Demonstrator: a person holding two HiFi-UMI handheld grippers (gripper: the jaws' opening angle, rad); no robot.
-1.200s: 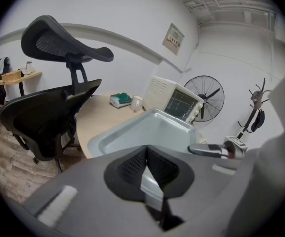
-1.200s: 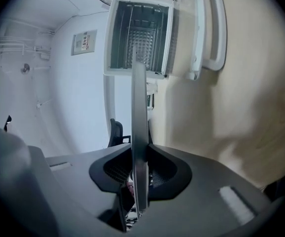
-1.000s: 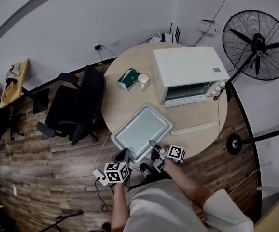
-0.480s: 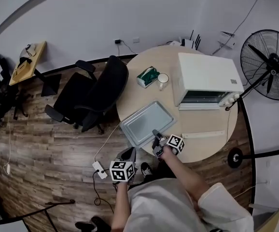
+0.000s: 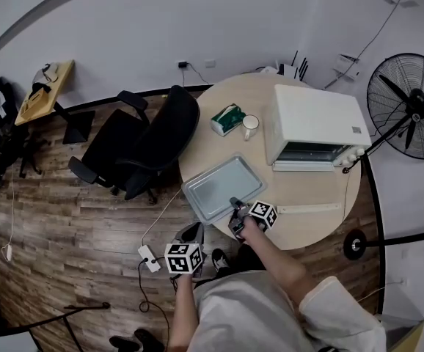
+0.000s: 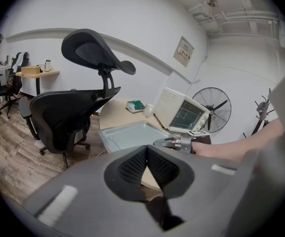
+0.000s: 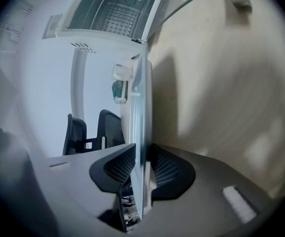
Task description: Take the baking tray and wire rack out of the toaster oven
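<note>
My right tongs (image 5: 234, 204) (image 7: 142, 168) are clamped on the near rim of the baking tray (image 5: 219, 185) (image 7: 139, 102), with both ribbed pads pressed against the thin metal edge that runs up between them. The tray is out of the toaster oven (image 5: 316, 119) and sits over the near-left part of the round table (image 5: 300, 193), with its far-left corner reaching the table's edge (I cannot tell whether it rests flat or is tipped a little).

The oven door hangs open toward me, and in the right gripper view the wire rack (image 7: 115, 15) is inside the cavity.

My left tongs (image 5: 192, 232) (image 6: 146, 150) hang off the table's edge, lower and to the left of the tray. Their pad tips are together with nothing caught between them. From their camera I see the tray (image 6: 127, 134) ahead and the right tongs (image 6: 174, 142) gripping its side.

Behind the tray a mug (image 5: 249, 126) and a green tissue pack (image 5: 227, 119) stand just beside each other, left of the oven. A black office chair (image 5: 150, 141) is drawn up at the table's left, and a fan (image 5: 414, 105) stands at the right.
</note>
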